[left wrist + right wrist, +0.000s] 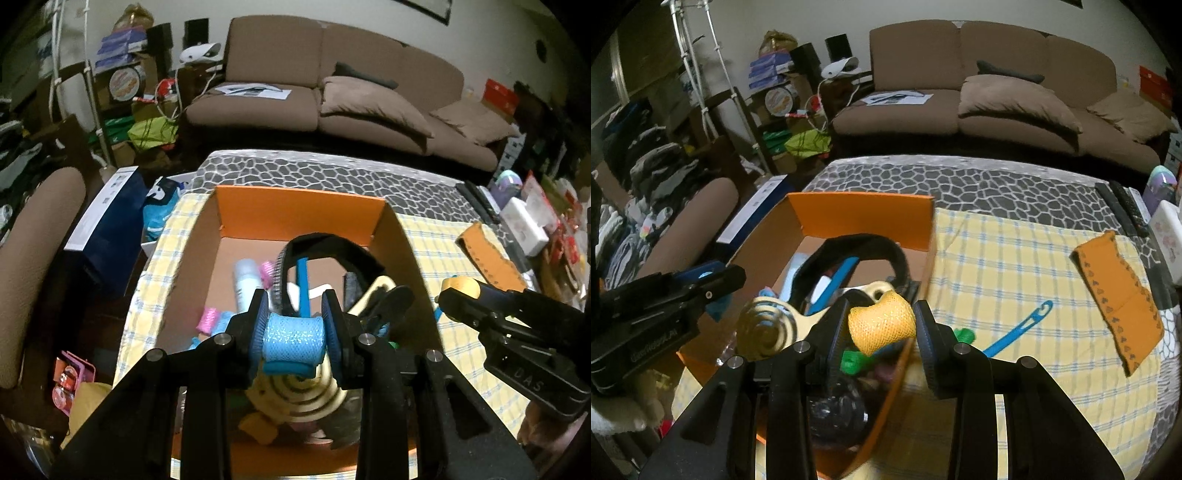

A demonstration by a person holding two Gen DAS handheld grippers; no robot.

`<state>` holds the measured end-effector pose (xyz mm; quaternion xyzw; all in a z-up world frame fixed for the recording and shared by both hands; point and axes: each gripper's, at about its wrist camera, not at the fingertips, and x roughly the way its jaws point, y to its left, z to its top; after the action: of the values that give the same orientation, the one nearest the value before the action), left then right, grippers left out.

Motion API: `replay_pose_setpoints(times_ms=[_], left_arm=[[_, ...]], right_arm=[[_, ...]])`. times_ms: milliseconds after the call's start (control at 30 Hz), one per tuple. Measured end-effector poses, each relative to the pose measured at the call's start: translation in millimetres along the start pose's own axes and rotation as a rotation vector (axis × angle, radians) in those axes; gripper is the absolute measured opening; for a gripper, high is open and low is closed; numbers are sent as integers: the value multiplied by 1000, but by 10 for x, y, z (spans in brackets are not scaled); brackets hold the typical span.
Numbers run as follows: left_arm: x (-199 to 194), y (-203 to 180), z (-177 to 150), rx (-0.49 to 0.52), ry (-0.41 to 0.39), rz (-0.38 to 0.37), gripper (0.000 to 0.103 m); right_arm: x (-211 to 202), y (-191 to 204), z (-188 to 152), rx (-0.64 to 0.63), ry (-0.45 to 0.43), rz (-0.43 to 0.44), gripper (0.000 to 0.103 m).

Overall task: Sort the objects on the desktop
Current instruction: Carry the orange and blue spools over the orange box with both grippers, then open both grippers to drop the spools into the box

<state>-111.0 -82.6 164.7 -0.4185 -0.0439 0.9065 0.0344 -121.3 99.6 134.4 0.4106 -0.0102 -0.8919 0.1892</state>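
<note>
Behind everything stands a brown three-seat sofa (343, 81), and nearer lies a counter under a yellow checked cloth (1015, 258) over a grey pebble-patterned cover. On the cloth sits an open orange cardboard box (299, 210) (already crowded with a black band, a cream spiral-patterned paddle and bright mesh rollers). Over the box, the left hand-held gripper (295, 325) is closed on a glittery blue mesh hair roller (291, 339). Beside the box's right wall, the right hand-held gripper (881, 328) pinches a yellow mesh hair roller (882, 325). A blue plastic needle (1019, 330) and an orange folded fabric piece (1115, 295) lie on the cloth.
</note>
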Motion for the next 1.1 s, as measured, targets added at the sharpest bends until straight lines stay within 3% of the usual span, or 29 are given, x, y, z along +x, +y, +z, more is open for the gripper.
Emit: replay_pose_setpoints(times_ms=[333, 1100], left_arm=[[107, 239, -201, -16, -13, 8, 27], [332, 585, -247, -73, 18, 53, 28]], right_arm=[[221, 219, -33, -17, 15, 17, 36], [609, 584, -34, -74, 46, 65, 36]])
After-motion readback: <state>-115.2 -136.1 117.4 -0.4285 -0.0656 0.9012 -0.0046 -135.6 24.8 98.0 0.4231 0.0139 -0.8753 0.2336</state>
